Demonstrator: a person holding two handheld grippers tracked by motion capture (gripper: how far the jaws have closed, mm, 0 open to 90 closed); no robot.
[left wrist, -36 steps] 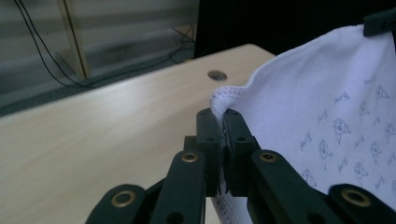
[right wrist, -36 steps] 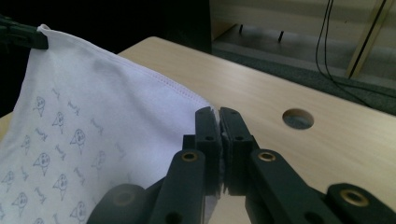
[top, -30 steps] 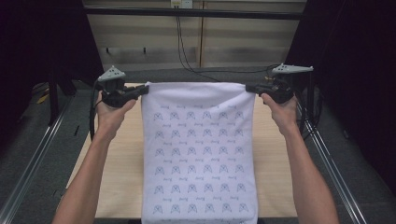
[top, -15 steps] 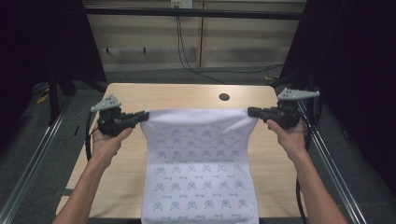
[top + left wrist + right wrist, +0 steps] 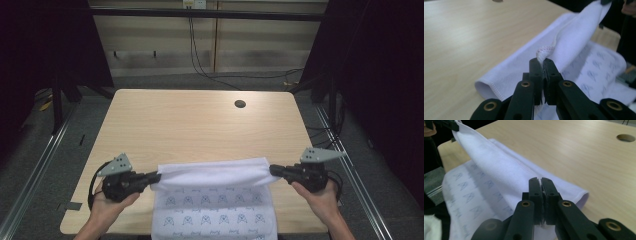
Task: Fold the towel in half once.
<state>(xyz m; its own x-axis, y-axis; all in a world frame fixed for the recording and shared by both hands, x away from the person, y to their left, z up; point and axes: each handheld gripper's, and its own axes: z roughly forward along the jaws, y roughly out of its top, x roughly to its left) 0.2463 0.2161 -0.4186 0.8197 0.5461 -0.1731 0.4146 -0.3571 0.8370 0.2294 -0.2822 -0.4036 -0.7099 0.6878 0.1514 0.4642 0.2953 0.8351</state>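
Both grippers clamped on towel [image 5: 215, 200] corners
Left gripper [image 5: 152, 176], right gripper [image 5: 274, 170] pinch hems; soft, light, floppy cloth, grip corners

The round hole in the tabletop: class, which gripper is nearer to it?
Right. The right gripper sits below the hole, slightly to its right; the left gripper lies farther, across the towel.

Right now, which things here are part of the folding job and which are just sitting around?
In the job:
- white towel
- left gripper, clamped on one towel corner
- right gripper, clamped on the other corner

Just there:
- wooden table under the towel
- round hole in the tabletop
- black cables behind the table
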